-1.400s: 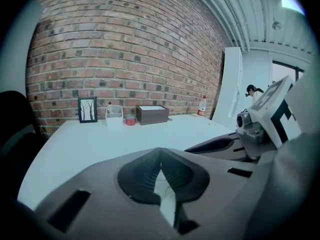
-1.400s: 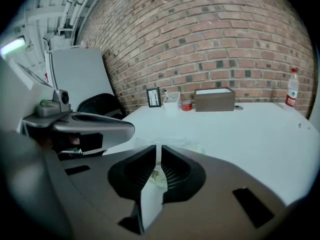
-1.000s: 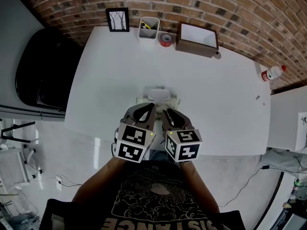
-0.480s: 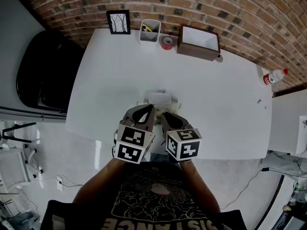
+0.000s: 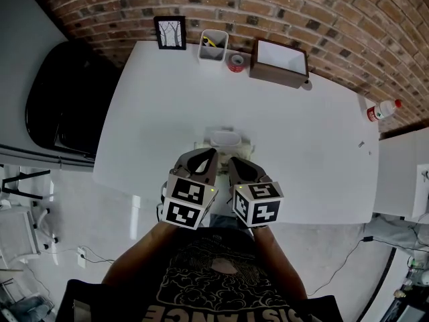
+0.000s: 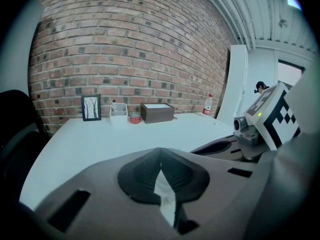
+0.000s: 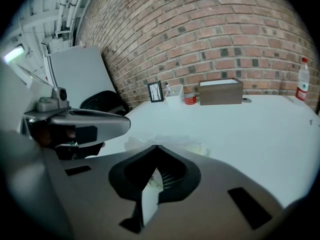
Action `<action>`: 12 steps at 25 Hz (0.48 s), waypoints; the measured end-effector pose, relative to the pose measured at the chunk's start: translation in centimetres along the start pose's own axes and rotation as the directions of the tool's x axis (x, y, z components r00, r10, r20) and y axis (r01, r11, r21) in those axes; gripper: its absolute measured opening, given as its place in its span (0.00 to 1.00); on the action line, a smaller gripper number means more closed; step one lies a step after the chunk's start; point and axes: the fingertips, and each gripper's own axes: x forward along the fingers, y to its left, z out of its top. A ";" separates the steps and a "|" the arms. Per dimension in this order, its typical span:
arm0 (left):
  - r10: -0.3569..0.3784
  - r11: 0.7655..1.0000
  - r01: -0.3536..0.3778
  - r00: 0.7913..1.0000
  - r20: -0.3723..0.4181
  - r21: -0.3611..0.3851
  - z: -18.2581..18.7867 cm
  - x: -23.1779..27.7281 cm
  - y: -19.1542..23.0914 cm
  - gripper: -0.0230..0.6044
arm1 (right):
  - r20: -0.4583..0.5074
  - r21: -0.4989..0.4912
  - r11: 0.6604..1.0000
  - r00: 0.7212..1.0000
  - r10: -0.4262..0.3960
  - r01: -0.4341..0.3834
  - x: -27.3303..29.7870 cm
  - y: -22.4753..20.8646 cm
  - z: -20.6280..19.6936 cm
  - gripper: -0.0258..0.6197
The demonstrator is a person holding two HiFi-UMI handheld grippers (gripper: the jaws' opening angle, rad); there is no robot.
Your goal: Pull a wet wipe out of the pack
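The wet wipe pack (image 5: 224,139) lies flat on the white table (image 5: 147,113), just ahead of both gripper tips. Its long axis runs crosswise to the way the grippers point, and its pale lid faces up. In the right gripper view the pack (image 7: 165,140) shows as a crumpled, translucent shape immediately beyond the jaw tips, with a yellowish patch toward its right end. The left gripper (image 5: 210,154) and the right gripper (image 5: 234,161) sit side by side, close together, both aimed forward at the pack, the left toward its left half and the right toward its right half. The left gripper (image 6: 160,151) has its jaws brought together at the tips, with only a narrow wedge-shaped gap behind them. Something white with a faint mark shows through that gap, but whether it is pack or table cannot be told. The right gripper (image 7: 157,149) is likewise closed tip to tip, with white and a cream patch showing through its slit. Nothing can be seen clamped at either pair of tips. Far ahead of the grippers, along the brick wall, stand a picture frame (image 5: 170,32), a white holder (image 5: 213,45), a red tape roll (image 5: 234,62) and a brown box (image 5: 280,60). A bottle (image 5: 382,109) stands well off to the right.
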 end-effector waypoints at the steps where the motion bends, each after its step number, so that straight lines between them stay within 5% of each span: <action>1: -0.001 1.000 0.001 1.000 0.002 0.001 0.0 -0.1 0.0 0.05 | 0.004 -0.002 1.000 1.000 -0.003 0.003 -0.1 0.0 0.1 0.06; 12: -0.017 1.000 0.017 1.000 0.021 0.018 0.3 -1.0 -0.4 0.05 | 0.047 -0.010 0.999 0.998 -0.031 0.031 -1.3 0.5 1.2 0.06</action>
